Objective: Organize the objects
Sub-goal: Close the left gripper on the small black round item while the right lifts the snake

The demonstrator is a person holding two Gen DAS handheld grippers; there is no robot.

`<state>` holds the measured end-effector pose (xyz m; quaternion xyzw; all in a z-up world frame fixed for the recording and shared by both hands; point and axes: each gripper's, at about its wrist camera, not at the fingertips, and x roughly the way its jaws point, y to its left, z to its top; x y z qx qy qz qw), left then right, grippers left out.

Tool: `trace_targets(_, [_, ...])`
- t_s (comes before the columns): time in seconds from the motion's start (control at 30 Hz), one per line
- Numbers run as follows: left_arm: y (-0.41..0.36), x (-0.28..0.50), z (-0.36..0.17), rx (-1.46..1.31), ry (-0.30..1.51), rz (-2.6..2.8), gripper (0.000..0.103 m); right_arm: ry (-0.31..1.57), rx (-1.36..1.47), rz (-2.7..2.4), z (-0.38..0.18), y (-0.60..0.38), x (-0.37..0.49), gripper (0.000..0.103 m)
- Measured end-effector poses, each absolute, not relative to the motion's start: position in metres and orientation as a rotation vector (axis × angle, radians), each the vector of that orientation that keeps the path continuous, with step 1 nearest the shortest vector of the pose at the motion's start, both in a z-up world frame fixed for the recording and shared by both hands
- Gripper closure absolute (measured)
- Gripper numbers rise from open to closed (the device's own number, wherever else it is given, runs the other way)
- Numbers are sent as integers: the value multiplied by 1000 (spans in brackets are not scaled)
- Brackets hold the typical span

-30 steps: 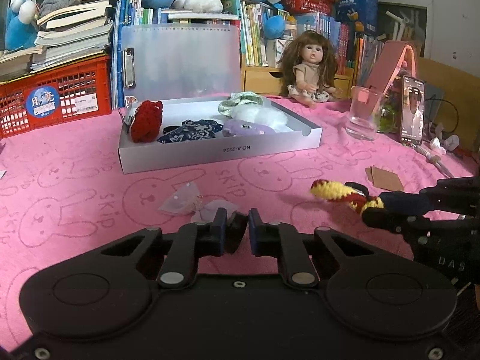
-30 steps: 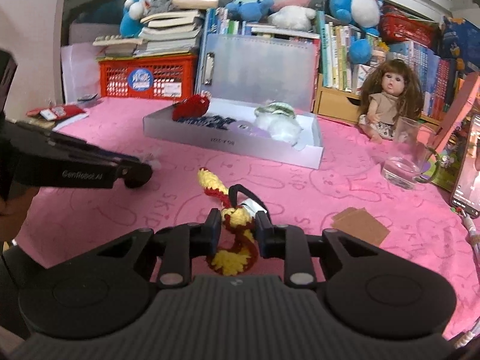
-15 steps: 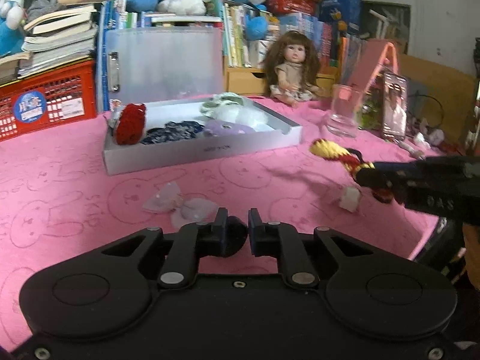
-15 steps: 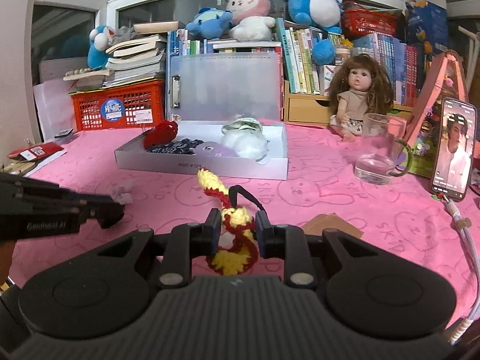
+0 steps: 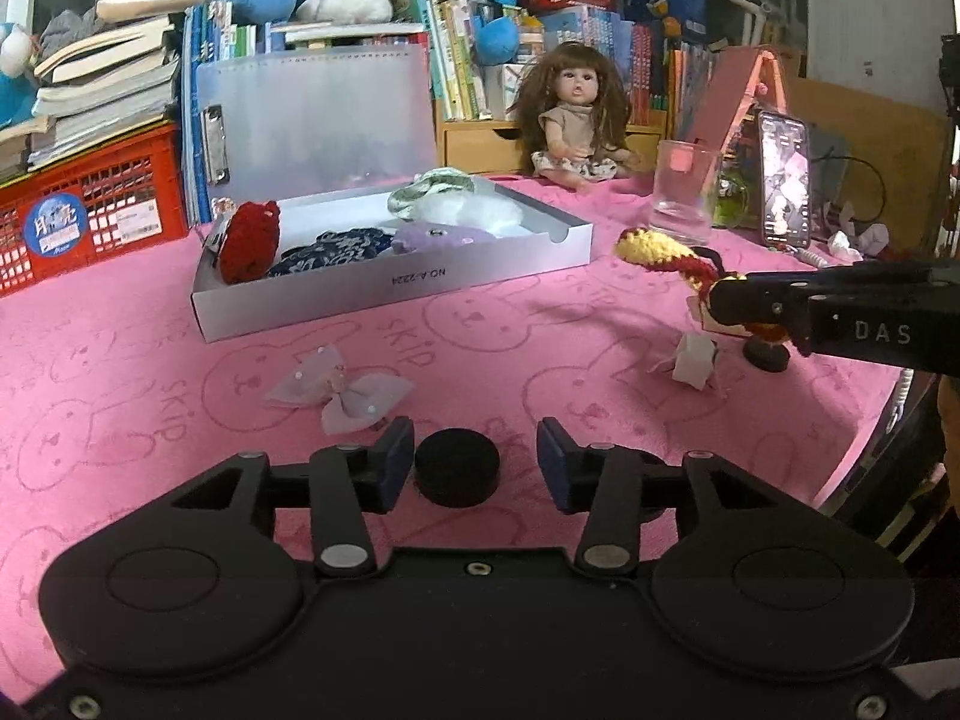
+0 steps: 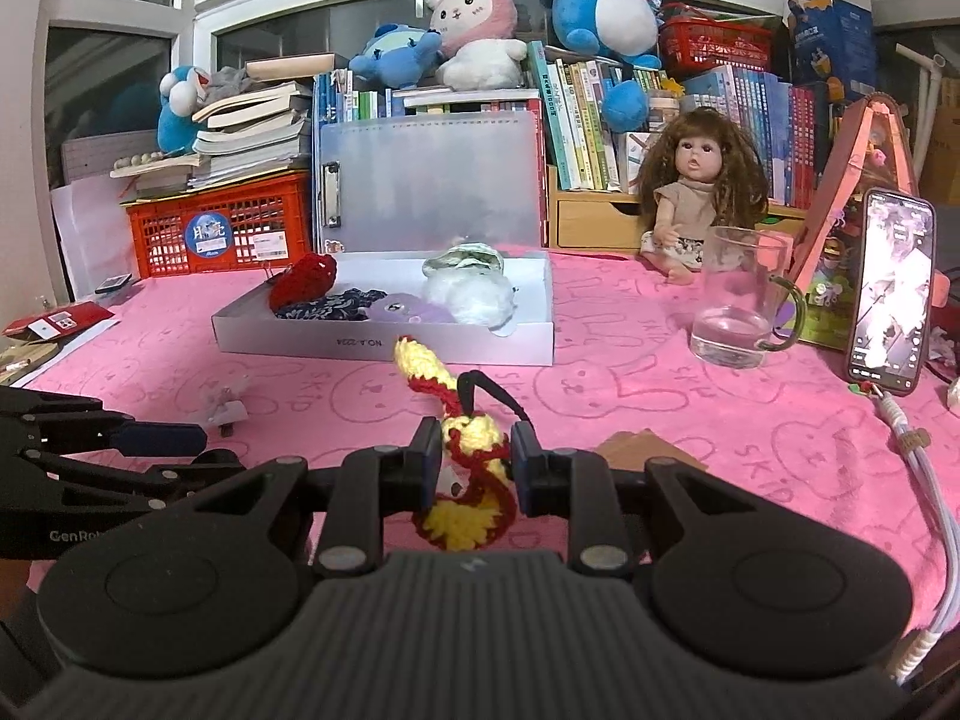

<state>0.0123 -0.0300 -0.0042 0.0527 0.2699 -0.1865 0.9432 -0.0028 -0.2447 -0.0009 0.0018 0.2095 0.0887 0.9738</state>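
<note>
Right tongs: our right gripper [image 6: 471,465] sits low in the middle of the right wrist view, squeezed tight on the yellow and red yarn toy [image 6: 465,483]. One end of the toy sticks up past the tips, and its black loop pokes out on top.

Left tongs: our left gripper [image 5: 474,465] sits low in the middle of the left wrist view. Its jaws have just been opening. They are partly open now and hold nothing.

Between the left jaws: a small black puck [image 5: 457,467] lies on the pink cloth [image 5: 120,312]. It is just beside the left pad and apart from the right one. We think it was just let go.

A bit farther: a pale bow [image 5: 339,387] lies on the cloth, up and left of the left tips.

The box: the white tray [image 5: 390,294] is in the middle of both views, past the bow. It already has soft things inside, and its right part looks more free.

How to do it well: we think the yarn toy goes in the tray next. We should keep the squeeze tight, lift the toy over the front wall, and let go only above a free spot.

Watch out: the glass cup [image 6: 741,300] stands right of the tray, so we should swing in from the front.
</note>
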Motion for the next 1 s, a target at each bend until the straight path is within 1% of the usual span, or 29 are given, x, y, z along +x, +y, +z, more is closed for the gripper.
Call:
trace_targets(0.2, [-24, 19, -9, 61, 590, -353, 60, 427, 5, 181, -2, -244, -3, 74])
trace_targets(0.27, [-24, 19, -9, 61, 589, -351, 64, 429, 5, 182, -2, -244, -3, 74])
trace_targets(0.3, [-24, 19, -8, 61, 587, -346, 72, 429, 5, 183, -2, -244, -3, 74])
trace_targets(0.33, [-24, 19, -8, 58, 587, -340, 73, 429, 4, 184, -3, -243, -3, 74])
trace_targets(0.57, [-18, 22, 9, 21, 547, -317, 73, 413, 3, 188, 2, -244, -1, 74])
trace_targets(1.0, [-9, 54, 37, 3, 517, -255, 73, 386, 40, 200, 19, -246, 19, 74])
